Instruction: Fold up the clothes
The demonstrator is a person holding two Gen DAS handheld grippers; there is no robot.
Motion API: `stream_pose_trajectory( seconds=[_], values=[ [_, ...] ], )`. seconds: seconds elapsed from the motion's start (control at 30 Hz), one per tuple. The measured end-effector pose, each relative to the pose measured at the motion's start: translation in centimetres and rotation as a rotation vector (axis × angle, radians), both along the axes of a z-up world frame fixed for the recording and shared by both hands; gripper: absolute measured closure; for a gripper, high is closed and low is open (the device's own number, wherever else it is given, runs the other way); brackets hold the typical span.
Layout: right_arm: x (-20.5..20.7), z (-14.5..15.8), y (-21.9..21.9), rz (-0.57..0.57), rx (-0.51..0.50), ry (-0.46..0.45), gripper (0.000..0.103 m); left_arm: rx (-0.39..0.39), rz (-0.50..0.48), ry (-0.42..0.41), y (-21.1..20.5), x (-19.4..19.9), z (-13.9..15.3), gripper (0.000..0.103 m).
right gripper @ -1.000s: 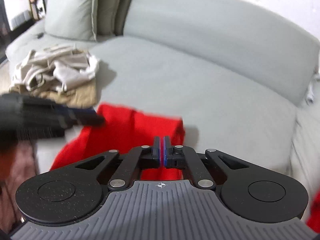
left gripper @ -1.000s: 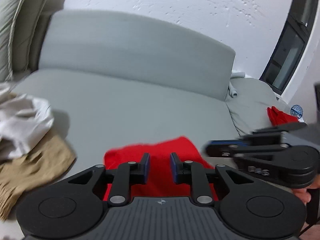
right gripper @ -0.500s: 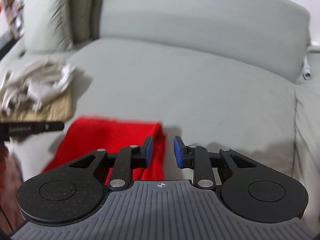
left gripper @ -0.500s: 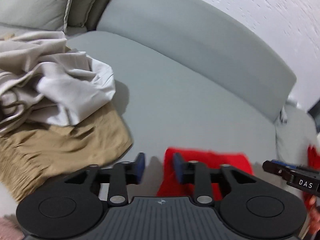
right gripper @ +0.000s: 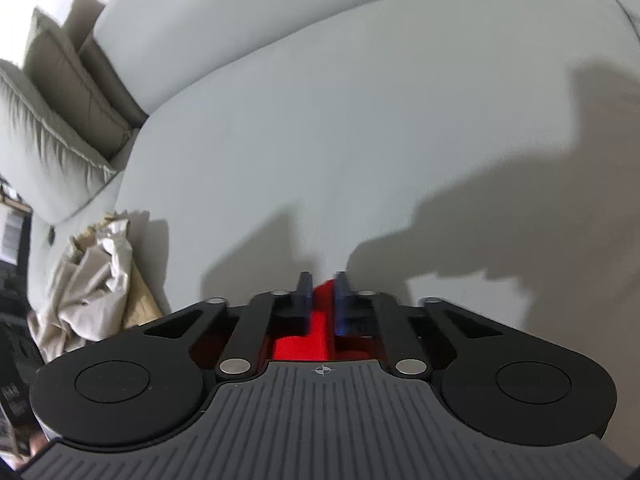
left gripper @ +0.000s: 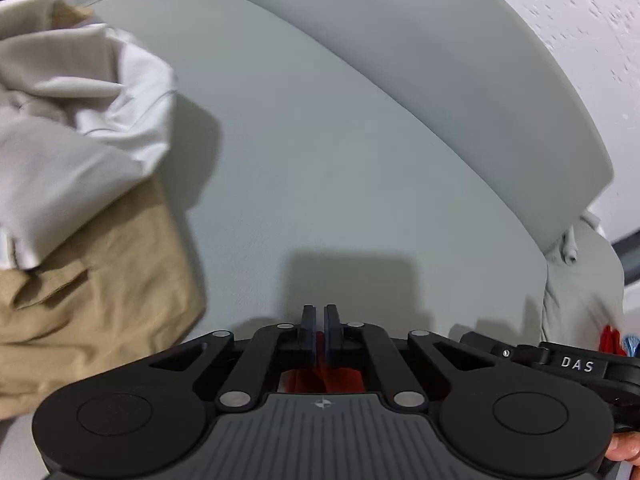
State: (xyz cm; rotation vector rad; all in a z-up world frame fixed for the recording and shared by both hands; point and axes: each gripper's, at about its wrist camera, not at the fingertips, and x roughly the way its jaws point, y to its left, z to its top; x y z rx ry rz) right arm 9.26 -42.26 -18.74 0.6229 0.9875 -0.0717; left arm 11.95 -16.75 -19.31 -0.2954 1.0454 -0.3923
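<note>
A red garment (left gripper: 320, 376) lies on the grey sofa seat (left gripper: 320, 160), mostly hidden under the tools. My left gripper (left gripper: 319, 312) is shut on its edge, with a strip of red pinched between the pads. In the right wrist view my right gripper (right gripper: 322, 280) is likewise shut on the red garment (right gripper: 304, 340), red cloth filling the narrow gap between its fingers. Both point steeply down at the seat. The right gripper's black body, marked DAS (left gripper: 576, 364), shows low at the right of the left wrist view.
A heap of white cloth (left gripper: 80, 140) over tan cloth (left gripper: 80, 300) lies on the seat to the left, and shows as a heap (right gripper: 96, 280) in the right wrist view. The backrest (left gripper: 440, 60) curves behind. Cushions (right gripper: 52, 120) stand far left. Another red item (left gripper: 610, 338) sits far right.
Both grippers stood open half a second ago and are now shut on the red cloth. Both have dropped closer to the seat, so most of the garment is out of sight.
</note>
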Motion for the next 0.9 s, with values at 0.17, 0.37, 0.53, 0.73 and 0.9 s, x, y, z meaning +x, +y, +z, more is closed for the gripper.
stream_pose_trajectory(
  seconds=[0.17,0.37,0.53,0.73,0.9],
  values=[
    [-1.3,0.1,0.4,-0.004,-0.126,-0.014,0.100,0.058,0.024,-0.034,-0.1,-1.2,-0.7,0.100],
    [-1.4,1.7,0.2,-0.023,-0.223,-0.029,0.076,0.096,0.097,-0.085,1.0,-1.8,2.3,0.076],
    [-3.4,5.8,1.9,0.172,-0.298,-0.162,0.077,0.122,-0.129,-0.292,-0.8,-7.1,5.9,0.091],
    [-5.3,2.3,8.0,0.470,-0.515,-0.095,0.080,0.371,-0.375,-0.236,-4.6,-9.6,0.2,0.089],
    [-8.2,1.5,8.2,0.478,-0.618,0.006,0.078,0.392,-0.394,-0.199,-3.7,-9.3,3.0,0.088]
  ],
)
